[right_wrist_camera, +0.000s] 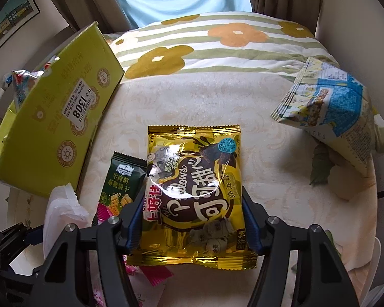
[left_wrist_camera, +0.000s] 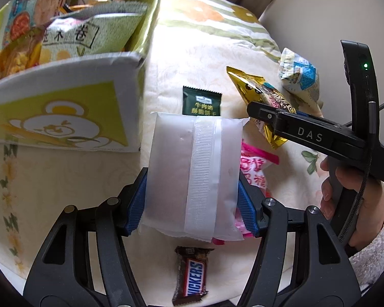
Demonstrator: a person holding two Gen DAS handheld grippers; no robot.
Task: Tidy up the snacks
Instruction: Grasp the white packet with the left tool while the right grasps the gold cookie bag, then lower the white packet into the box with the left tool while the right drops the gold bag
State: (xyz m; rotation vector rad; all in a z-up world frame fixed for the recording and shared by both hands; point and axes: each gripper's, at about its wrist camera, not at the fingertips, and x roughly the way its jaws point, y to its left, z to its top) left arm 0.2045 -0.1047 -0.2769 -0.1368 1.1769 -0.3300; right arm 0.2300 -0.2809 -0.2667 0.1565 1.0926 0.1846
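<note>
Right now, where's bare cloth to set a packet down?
Free: the patch between the gold packet and the blue-white bag, and the strip below the striped pillow. Crowded: beside the green box, where the dark green packet, pink wrappers and white packet bunch.

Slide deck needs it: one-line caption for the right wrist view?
Right tool shut on gold snack packet, green biscuit packet beside it, green snack box at left.
</note>
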